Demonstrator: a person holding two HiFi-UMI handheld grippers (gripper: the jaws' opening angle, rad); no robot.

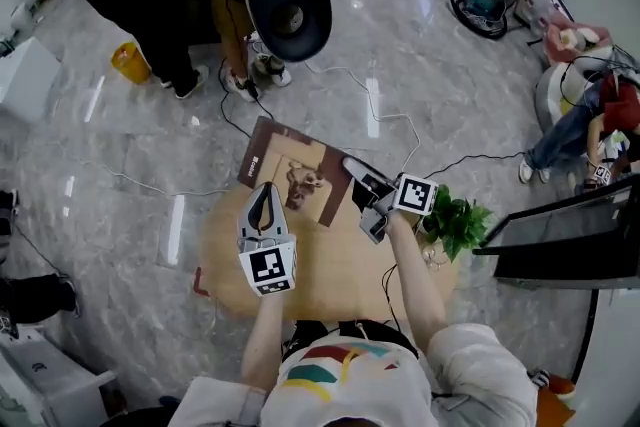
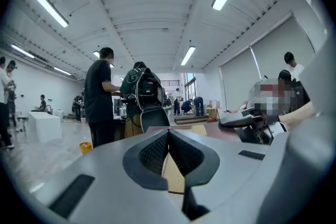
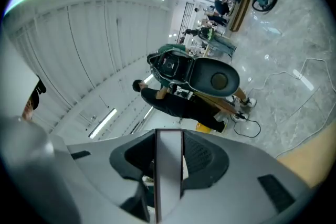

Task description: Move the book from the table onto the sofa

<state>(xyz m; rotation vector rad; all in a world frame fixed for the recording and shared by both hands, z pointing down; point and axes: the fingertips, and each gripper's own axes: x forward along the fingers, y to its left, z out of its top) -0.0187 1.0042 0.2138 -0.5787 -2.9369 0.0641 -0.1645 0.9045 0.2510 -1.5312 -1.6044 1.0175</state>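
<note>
1. With the right gripper, clamps the book across its full thickness, at its right short edge.
2. With the left gripper, pinches what looks like the book's thin tan edge near the left corner.
3. Holds the book roughly flat, just ahead of both grippers and lifted off the table, long axis running from one gripper to the other.
4. Shows no sofa clearly; probably calls for both hands carrying together, neither being nearer.
</note>
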